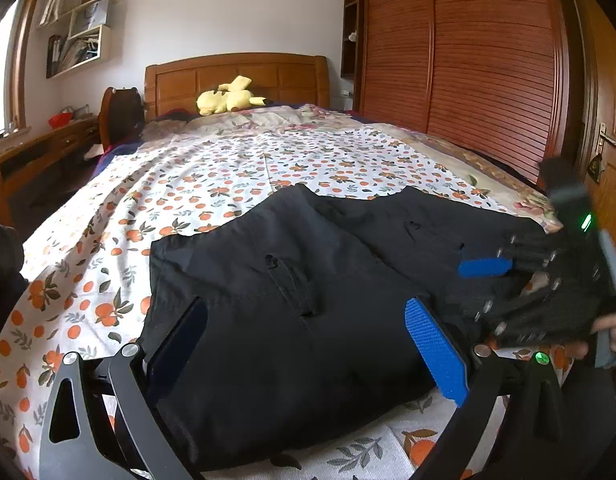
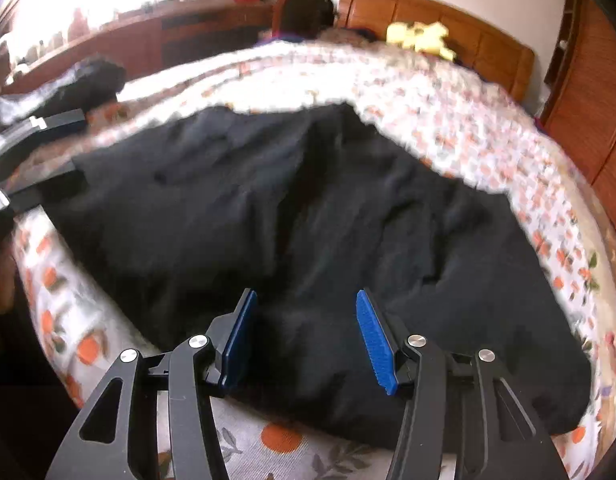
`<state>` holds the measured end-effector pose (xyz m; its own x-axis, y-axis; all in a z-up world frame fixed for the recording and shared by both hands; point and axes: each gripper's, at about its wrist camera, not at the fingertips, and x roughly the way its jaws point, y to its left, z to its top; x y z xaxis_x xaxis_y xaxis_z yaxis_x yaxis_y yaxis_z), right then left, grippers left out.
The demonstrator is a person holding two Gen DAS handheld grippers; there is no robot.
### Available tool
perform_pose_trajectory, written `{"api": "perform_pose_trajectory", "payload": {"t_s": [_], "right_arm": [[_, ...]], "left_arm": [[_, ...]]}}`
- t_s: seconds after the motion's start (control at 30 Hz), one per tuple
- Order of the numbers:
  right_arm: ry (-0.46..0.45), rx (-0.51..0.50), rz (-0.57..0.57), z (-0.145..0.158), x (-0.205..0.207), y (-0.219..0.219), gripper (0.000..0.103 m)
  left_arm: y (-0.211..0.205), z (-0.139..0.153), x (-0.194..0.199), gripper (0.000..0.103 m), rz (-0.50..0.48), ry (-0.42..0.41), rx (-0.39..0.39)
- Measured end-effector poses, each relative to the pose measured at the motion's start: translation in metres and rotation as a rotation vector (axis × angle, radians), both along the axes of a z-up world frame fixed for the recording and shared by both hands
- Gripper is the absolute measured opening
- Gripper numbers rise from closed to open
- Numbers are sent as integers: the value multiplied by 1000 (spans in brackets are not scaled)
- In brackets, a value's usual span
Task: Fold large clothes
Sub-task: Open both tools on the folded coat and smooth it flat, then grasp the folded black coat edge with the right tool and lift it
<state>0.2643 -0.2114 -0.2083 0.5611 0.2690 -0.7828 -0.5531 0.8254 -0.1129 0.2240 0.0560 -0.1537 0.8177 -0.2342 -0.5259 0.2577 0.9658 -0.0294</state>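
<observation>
Left gripper (image 1: 305, 344) hovers released over the black trousers (image 1: 275, 320), spread soft and limp on the bed (image 1: 211, 168); take the near hem at 6 o'clock. Right gripper (image 2: 303, 334) also stands unclenched above the trousers (image 2: 308, 208), nothing pinched; the light cloth will sag.
</observation>
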Motion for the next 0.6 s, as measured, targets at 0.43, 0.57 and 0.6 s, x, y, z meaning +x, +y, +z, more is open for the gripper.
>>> {"api": "perform_pose_trajectory", "payload": {"t_s": [0.43,0.57,0.6], "right_arm": [[-124,-2,-119,27,-12,-37,49],[-158,-11,-206,42,-8,-75,51],[-165,-12,-236,46,-7,-87,52]], "left_arm": [[-7,-2,-1,100,-28,6,-12],[-13,-3,2,100,-39,10,-12],[-14,-3,3,100,-43,10,-14]]}}
